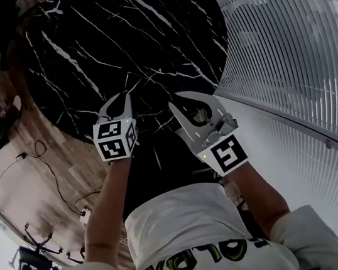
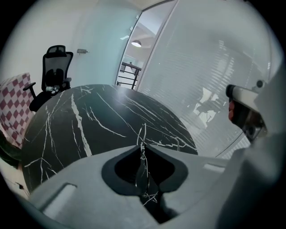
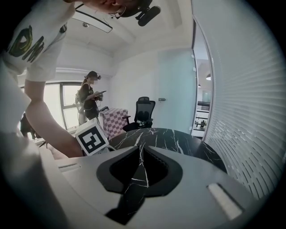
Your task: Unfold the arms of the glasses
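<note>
Glasses of thin wire stand edge-on in the left tool, whose jaws are pressed together on the frame; 1 lens shows in the hollow behind the tips and a bit of wire pokes out past them. Whether the 2 arms are folded I cannot tell from here. They look very light, springy and easily bent, with slippery lenses. My judgement is to keep the grip on the frame front near a hinge and take each arm close to its hinge, swinging it gently. The right tool is just beside the left, jaws pressed together on nothing. Both hang over the near edge of the black marble table. Beyond it stand an office chair and another person.
</note>
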Motion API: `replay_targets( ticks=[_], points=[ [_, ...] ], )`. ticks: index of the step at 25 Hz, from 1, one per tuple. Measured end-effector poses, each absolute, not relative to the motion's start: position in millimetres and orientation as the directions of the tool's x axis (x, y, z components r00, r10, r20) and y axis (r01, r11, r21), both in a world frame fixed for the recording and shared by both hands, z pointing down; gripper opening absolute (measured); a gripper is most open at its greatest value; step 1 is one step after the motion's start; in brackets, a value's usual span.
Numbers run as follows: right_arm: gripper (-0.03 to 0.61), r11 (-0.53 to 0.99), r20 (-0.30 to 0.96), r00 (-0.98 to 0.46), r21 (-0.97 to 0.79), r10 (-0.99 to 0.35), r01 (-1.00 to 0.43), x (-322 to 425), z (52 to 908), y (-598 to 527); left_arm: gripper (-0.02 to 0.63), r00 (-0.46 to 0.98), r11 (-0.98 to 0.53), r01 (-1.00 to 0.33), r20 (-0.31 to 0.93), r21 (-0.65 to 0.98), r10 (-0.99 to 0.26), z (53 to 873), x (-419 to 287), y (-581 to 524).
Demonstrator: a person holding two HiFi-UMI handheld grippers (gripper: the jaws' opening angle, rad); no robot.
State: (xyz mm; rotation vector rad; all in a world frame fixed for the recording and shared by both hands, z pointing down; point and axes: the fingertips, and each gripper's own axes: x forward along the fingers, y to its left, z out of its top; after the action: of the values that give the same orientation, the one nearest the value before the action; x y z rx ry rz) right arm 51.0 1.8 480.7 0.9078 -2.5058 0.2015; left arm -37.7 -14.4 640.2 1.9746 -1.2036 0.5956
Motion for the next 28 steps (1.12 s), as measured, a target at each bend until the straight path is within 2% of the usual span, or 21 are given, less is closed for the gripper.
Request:
replay_targets(
  ticks=[7, 22, 28],
  points=[
    [0.032, 0.715, 0.426, -0.666, -0.062, -0.612, -0.696, 61.2, 495.7, 5.8, 0.035, 0.444, -0.287, -0.895, 0.723, 0.34, -0.529, 677.7, -30.5, -1.7],
    [0.031, 0.699, 0.42, -0.66, -0.08, -0.623, -0.711, 71.9, 507.5, 16.9, 0.043, 0.431, -0.301, -0.901, 0.724, 0.313, -0.538, 702.4, -30.4, -0.4],
    [0.031, 0.696, 0.409, -0.658, -0.074, -0.632, -0.715, 71.8, 499.2, 13.7, 0.094, 0.448, -0.327, -0.892, 0.711, 0.313, -0.542, 698.6, -30.8, -4.3]
  ],
)
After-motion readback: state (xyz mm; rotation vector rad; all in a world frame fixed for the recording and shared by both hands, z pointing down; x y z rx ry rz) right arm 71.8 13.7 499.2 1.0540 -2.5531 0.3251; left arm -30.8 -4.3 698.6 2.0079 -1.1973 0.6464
